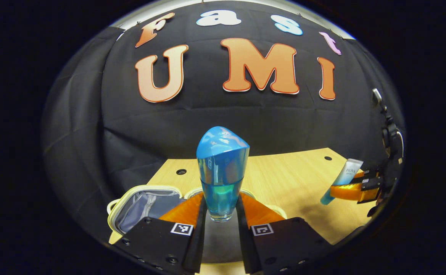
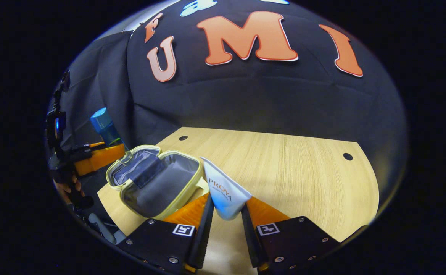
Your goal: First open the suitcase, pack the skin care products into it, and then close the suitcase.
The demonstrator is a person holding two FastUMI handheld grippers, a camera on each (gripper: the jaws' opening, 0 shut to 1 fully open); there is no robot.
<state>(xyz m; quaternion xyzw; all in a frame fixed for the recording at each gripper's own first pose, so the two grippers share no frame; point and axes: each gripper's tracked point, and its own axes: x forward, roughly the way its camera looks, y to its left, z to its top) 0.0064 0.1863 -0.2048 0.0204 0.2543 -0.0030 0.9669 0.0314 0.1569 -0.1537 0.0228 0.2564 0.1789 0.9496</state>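
In the left gripper view my left gripper point(image 1: 222, 208) is shut on a blue glass bottle point(image 1: 221, 172) with a blue cap, held upright above the table. Under it and to the left lies the open cream-rimmed suitcase point(image 1: 139, 204) with grey lining. In the right gripper view my right gripper point(image 2: 226, 210) is shut on a white and pale-blue tube point(image 2: 224, 191), held just right of the open suitcase point(image 2: 158, 183). The left gripper with the bottle point(image 2: 106, 130) shows at the far left there. The right gripper with the tube point(image 1: 343, 177) shows at the right of the left gripper view.
The light wooden table point(image 2: 295, 172) stretches to the right of the suitcase, with small round holes point(image 2: 347, 156) near its edges. The black cloth wall stands close behind the table. A hand point(image 2: 68, 189) holds the left gripper at the table's left side.
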